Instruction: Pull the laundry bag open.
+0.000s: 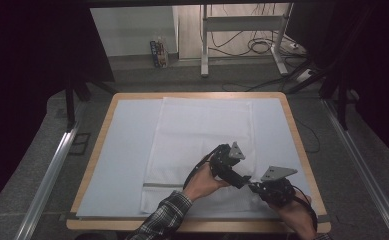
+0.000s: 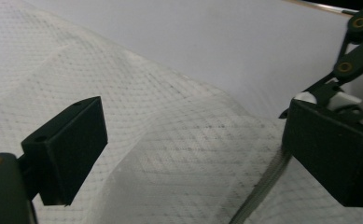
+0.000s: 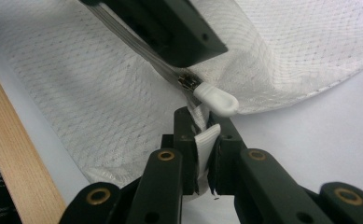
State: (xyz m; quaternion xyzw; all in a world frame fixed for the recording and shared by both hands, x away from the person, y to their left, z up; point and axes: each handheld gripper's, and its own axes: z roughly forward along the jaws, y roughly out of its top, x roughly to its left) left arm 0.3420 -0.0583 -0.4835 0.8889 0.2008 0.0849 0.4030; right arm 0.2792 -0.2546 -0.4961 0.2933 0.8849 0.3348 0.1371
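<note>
One mesh bag (image 1: 197, 145) flat at frame centre on white sheet (image 1: 127, 150). Right gripper (image 3: 202, 140) at lower right, jaws clamped on bag's corner tab by zip pull (image 3: 216, 99). Left gripper (image 2: 193, 154) beside it, jaws wide apart over bag.

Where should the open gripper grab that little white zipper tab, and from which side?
Judging by its pose, take the white zipper pull by its flat rounded tab, coming in along the zipper line from the mesh bag side. It sticks out free past the corner that the right gripper pinches; the left gripper hangs open above.
</note>
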